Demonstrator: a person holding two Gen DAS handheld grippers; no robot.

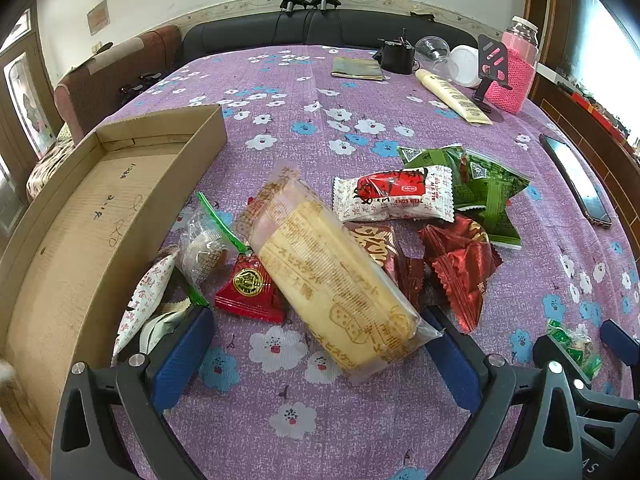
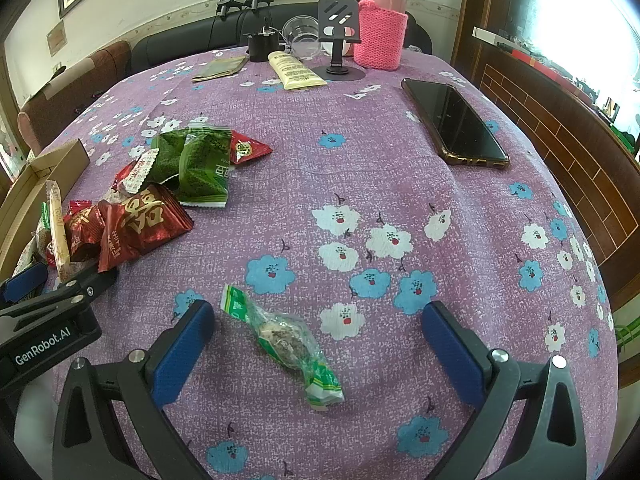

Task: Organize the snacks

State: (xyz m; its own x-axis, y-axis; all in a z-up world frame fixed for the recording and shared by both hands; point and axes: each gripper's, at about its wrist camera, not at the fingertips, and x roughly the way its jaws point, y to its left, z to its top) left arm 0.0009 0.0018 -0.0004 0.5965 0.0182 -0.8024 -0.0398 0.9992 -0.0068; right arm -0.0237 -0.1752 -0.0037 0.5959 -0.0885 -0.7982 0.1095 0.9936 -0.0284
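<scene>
My left gripper [image 1: 316,344] is open, its blue fingers on either side of the near end of a long clear pack of yellow biscuits [image 1: 328,272] lying on the purple flowered tablecloth. An empty brown cardboard box [image 1: 80,232] lies to its left. Around the pack lie a red triangular snack [image 1: 248,288], a white-and-red wrapper [image 1: 394,196], green packets [image 1: 480,184] and dark red packets [image 1: 460,264]. My right gripper [image 2: 318,332] is open around a small green-ended clear candy [image 2: 284,340]. The snack pile [image 2: 160,196] shows at the left in the right wrist view.
A black phone [image 2: 454,124] lies at the right. At the far edge stand a pink knit-covered bottle [image 2: 382,28], a phone stand [image 2: 338,36], a cream tube [image 2: 294,70], clear cups [image 2: 302,34] and a flat olive packet [image 2: 220,68]. Sofa and chair stand behind the table.
</scene>
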